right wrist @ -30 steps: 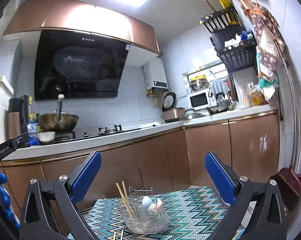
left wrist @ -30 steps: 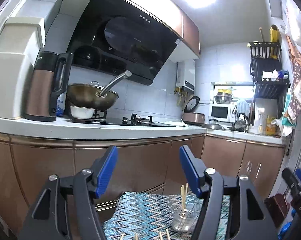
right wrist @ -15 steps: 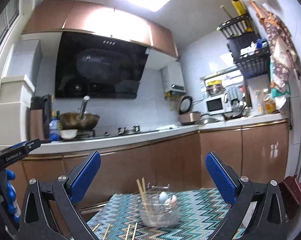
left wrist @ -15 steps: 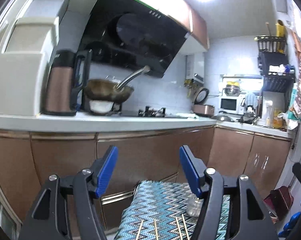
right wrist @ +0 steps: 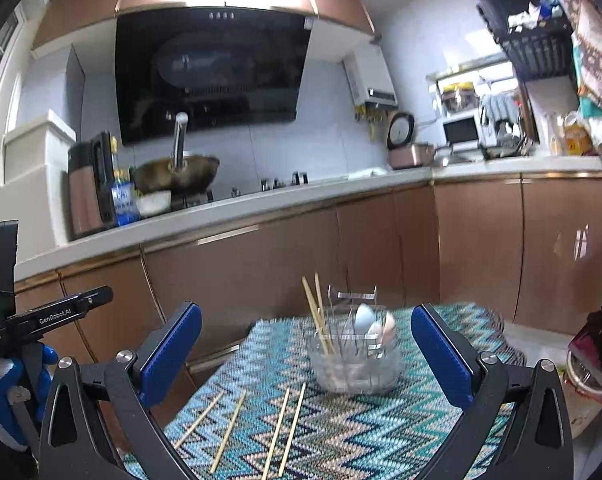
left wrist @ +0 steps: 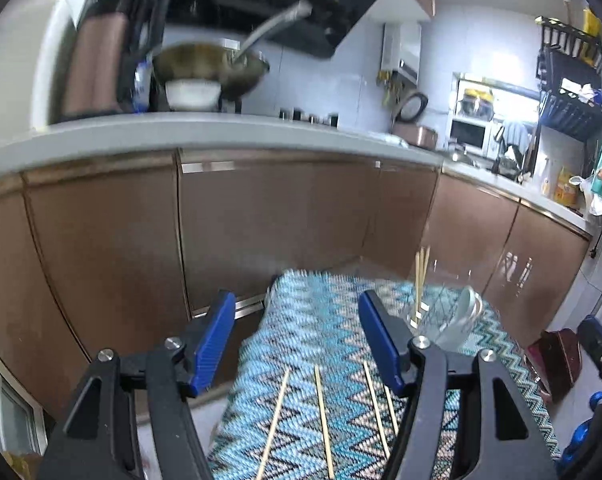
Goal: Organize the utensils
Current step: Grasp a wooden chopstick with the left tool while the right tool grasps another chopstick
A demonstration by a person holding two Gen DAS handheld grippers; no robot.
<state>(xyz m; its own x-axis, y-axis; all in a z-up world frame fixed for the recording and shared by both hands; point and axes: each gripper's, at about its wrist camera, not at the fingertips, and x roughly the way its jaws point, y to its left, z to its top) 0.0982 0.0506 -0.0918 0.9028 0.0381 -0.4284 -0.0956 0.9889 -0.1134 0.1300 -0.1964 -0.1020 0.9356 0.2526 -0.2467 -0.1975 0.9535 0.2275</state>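
Several loose wooden chopsticks (right wrist: 289,424) (left wrist: 321,416) lie side by side on a zigzag-patterned mat (right wrist: 361,432) (left wrist: 309,340). Behind them stands a clear glass holder (right wrist: 355,360) (left wrist: 441,316) with a wire insert, a pair of chopsticks upright in it and pale spoons (right wrist: 375,322) beside them. My left gripper (left wrist: 297,340) hovers open above the near chopsticks, nothing between its blue pads. My right gripper (right wrist: 305,356) is open too, wide, and it frames the holder from a distance.
Brown kitchen cabinets (right wrist: 261,272) under a white counter (right wrist: 221,212) run close behind the mat. On the counter stand a wok (right wrist: 177,172), a kettle (right wrist: 87,188) and a bottle. The other gripper's body (right wrist: 29,320) shows at the left of the right wrist view.
Both views have tipped downward and sunk toward the mat. More of the mat and the loose chopsticks show now. Neither gripper's jaws have changed.
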